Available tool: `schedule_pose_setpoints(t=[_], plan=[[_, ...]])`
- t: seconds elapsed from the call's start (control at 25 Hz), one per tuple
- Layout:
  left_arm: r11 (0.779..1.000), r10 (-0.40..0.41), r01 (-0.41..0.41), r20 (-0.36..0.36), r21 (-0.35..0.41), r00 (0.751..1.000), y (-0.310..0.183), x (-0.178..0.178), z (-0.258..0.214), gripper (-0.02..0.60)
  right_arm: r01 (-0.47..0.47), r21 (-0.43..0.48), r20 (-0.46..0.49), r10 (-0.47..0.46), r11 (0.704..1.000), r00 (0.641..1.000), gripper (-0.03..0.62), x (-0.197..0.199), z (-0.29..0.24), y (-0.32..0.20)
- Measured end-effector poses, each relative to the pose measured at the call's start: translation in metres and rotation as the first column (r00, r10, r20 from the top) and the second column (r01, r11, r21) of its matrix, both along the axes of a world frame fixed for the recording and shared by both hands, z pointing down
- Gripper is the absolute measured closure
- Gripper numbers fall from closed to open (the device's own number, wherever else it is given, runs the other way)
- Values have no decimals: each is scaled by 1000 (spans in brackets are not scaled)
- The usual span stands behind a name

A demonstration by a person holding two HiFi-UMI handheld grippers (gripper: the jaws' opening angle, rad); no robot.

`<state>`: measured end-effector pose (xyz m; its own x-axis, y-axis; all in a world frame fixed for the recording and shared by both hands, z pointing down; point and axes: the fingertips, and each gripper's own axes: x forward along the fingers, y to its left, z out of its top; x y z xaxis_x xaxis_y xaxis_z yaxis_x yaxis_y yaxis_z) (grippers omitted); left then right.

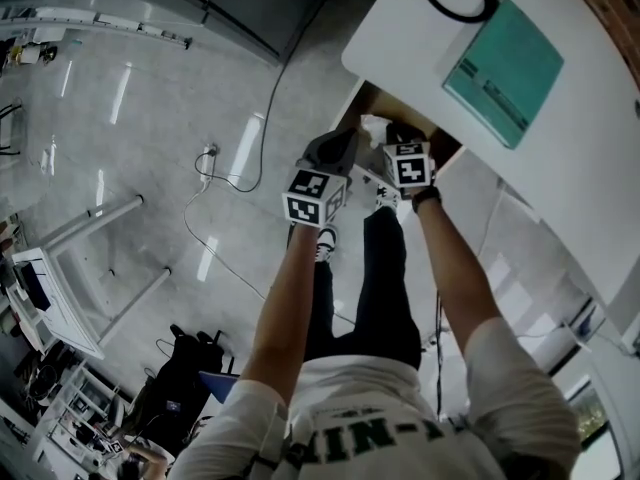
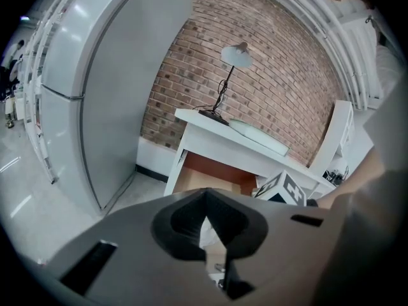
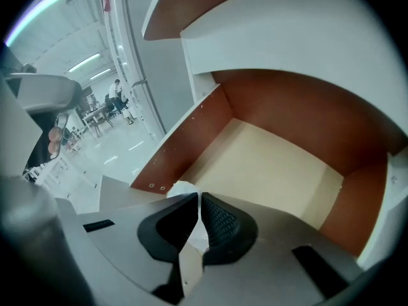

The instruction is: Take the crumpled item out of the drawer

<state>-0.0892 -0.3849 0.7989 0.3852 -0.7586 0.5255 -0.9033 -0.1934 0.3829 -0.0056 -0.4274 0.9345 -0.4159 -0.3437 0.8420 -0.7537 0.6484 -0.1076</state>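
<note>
The white crumpled item (image 3: 180, 187) sits pinched between the jaws of the right gripper (image 3: 199, 199), which are closed on it almost tip to tip; a bit of it pokes out past the tips. It is held at the near end of the open drawer (image 3: 268, 164), above the drawer's pale floor and between its red-brown walls. The drawer is pulled out from under the white bench (image 2: 210, 129). The left gripper (image 2: 205, 196) hangs just beside the right one, outside the drawer, its jaws closed together on nothing. A lamp (image 2: 233, 59) stands on the bench against a brick wall (image 2: 280, 75)
</note>
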Motion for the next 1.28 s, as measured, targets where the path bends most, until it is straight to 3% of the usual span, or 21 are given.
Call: schedule_pose_setpoints(t=[0.48,0.8,1.08,1.28], plan=[[998,16,-16,0,67,1000,39,-2,-77,588,-74,86,29,72,994,997,577,16,-108,42],[992,17,-18,2,126,1000,76,6,-147,588,-178,170,89,165,969,982,577,43,-200,77],[960,54,-72,71,271,996,92,20,-233,588,-301,315,237,233,900,943,577,62,-304,91],[929,50,-86,107,360,993,105,18,-301,588,-389,437,330,257,811,908,577,74,-393,106]])
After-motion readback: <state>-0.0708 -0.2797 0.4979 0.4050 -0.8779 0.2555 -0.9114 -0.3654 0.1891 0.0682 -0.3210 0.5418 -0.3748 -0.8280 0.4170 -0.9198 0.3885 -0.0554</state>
